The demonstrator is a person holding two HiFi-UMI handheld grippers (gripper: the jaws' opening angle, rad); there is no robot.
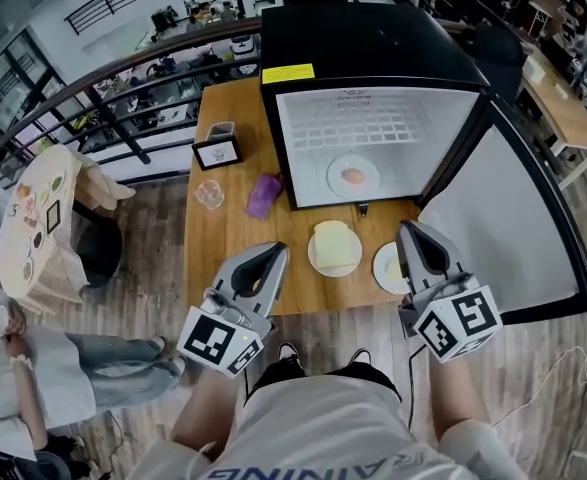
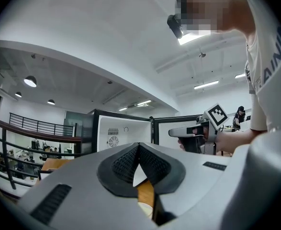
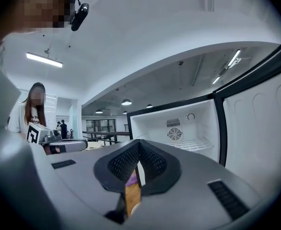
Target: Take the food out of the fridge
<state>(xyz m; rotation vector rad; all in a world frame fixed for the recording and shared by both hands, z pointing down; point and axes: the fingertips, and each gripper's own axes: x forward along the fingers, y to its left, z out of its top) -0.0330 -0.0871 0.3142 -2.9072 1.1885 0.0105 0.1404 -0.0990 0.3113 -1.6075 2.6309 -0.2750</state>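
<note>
The black fridge point(image 1: 373, 43) stands open on the wooden table point(image 1: 223, 258), its door point(image 1: 513, 218) swung out to the right. Inside, on its white floor, lies a plate with a round pinkish food item point(image 1: 353, 176). In front of the fridge sit a plate with a pale slice of bread point(image 1: 334, 246) and a second plate point(image 1: 387, 268), partly hidden by my right gripper point(image 1: 405, 230). My left gripper point(image 1: 276, 251) hovers over the table's front edge. Both grippers are shut and hold nothing. The left gripper point(image 2: 139, 146) and the right gripper point(image 3: 139, 143) both point level at the fridge.
A purple object point(image 1: 264, 195), a clear glass point(image 1: 209, 194) and a small card stand point(image 1: 217, 151) sit on the table's left half. A railing point(image 1: 103, 88) runs behind. A round table point(image 1: 38, 218) and a seated person point(image 1: 33, 368) are at the left.
</note>
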